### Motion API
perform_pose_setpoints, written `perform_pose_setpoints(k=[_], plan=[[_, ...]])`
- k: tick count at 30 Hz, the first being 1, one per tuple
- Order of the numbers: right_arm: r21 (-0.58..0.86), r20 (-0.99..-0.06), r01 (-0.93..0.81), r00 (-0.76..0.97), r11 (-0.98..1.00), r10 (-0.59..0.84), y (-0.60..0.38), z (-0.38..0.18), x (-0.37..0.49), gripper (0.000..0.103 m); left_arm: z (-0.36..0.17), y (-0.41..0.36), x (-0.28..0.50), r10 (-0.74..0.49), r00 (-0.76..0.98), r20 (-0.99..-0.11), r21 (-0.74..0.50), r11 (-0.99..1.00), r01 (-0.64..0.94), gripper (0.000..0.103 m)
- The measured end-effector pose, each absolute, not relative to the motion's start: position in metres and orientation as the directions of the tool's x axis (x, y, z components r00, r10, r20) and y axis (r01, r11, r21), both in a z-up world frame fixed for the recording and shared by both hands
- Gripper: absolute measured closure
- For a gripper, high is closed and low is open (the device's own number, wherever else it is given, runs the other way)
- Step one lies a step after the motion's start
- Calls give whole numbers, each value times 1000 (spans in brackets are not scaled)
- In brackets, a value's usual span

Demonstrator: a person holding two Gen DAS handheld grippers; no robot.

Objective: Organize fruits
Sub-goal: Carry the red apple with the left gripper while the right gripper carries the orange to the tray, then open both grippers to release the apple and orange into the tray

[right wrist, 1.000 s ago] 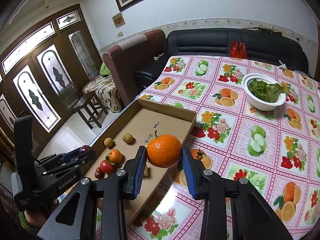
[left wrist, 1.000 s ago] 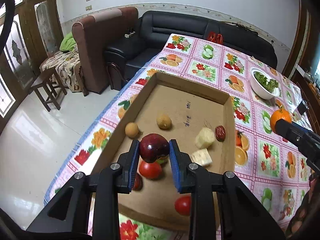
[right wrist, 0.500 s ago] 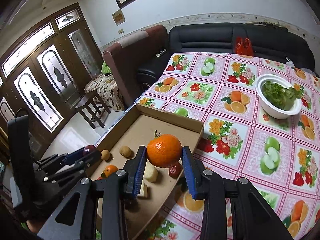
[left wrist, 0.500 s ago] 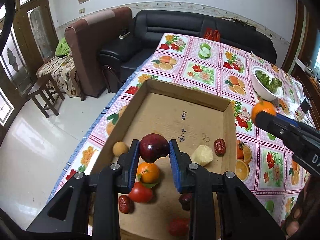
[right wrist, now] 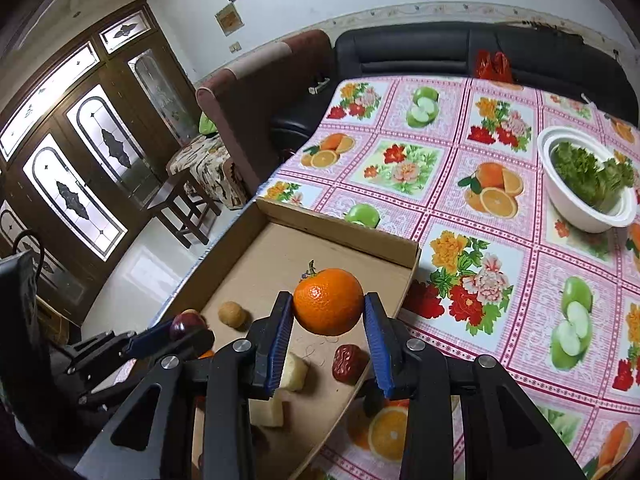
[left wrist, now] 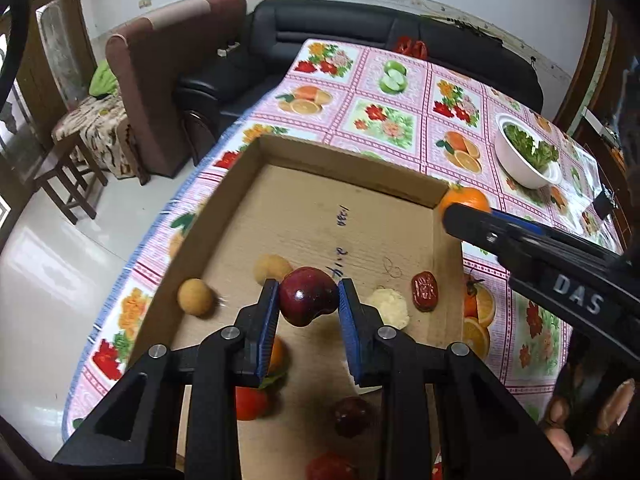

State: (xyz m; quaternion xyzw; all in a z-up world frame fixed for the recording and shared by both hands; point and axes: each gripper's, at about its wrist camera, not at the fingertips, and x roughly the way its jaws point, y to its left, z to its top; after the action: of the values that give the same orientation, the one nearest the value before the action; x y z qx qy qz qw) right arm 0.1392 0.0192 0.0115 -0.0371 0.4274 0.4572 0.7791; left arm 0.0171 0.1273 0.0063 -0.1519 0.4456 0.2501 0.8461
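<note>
Fruits are split between the two tongs and the cardboard tray [left wrist: 340,168]: the left tongs [left wrist: 308,300] clench a dark red apple [left wrist: 308,295] above the tray's near middle. The right tongs [right wrist: 328,312] grip an orange [right wrist: 328,301] over the tray's right wall, nearer the far corner. The bare tray floor lies just beyond both, on the patterned surface [right wrist: 480,184].

Bare far half of cardboard tray [left wrist: 320,208], fruit-crowded near half, raised walls all round, white bowl [right wrist: 576,204] well apart.
</note>
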Motion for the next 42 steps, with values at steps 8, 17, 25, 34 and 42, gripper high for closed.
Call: perform_pose_setpoints(k=[8, 17, 25, 34, 42], plan=[[332, -738, -735, 188, 592, 648, 35, -12, 154, 67, -13, 128, 32, 218, 452, -865, -73, 836, -543, 76], [330, -756, -738, 168, 589, 633, 49, -28, 160, 67, -26, 137, 35, 208, 426, -881, -76, 825, -560, 76], [301, -769, -751, 173, 587, 616, 60, -32, 161, 67, -36, 141, 40, 189, 401, -896, -80, 820, -566, 76], [266, -787, -763, 181, 589, 590, 69, -37, 159, 66, -39, 139, 45, 200, 381, -902, -59, 820, -570, 75], [262, -796, -771, 167, 581, 581, 71, -36, 159, 64, -37, 138, 40, 232, 361, -903, -25, 812, -584, 58]])
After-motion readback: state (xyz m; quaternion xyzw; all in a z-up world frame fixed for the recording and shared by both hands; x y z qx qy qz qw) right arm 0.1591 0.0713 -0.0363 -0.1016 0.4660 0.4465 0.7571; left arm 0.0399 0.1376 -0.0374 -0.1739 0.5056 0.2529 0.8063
